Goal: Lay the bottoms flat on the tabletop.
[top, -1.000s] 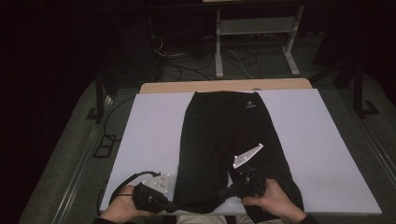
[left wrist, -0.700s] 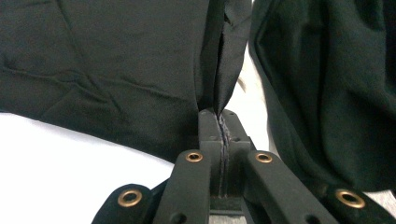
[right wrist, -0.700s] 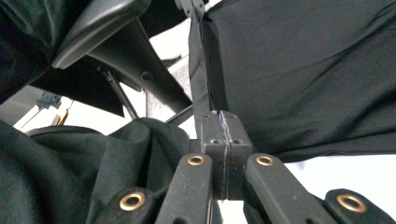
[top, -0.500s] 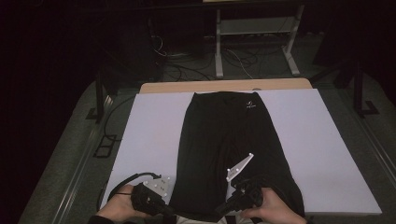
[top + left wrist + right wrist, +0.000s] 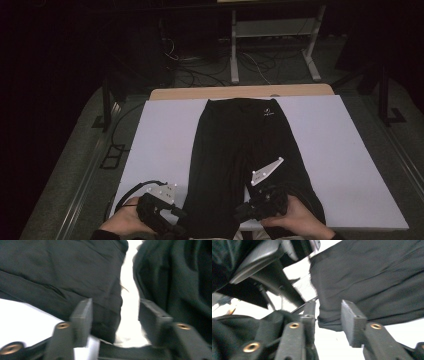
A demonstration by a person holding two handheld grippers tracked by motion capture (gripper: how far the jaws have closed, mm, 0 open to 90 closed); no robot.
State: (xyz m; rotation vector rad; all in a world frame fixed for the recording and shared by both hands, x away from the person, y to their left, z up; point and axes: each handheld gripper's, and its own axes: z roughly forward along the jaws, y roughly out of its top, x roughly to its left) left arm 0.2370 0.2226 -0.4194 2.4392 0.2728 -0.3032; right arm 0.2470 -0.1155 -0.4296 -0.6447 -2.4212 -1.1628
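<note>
The pair of black fabric trousers (image 5: 250, 160) lies flat along the white table cover (image 5: 345, 165), legs toward the person. Soft, light, floppy stuff, I'd say: best pinched at the hems. Left gripper (image 5: 113, 315) and right gripper (image 5: 325, 315) have both just opened, jaws spread around a hem edge, not pressing. The right gripper has slid toward the near edge.

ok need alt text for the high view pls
Black trousers lie flat, waistband away, on a white table. At the near edge a person's left gripper and right gripper sit at the leg hems.
</note>
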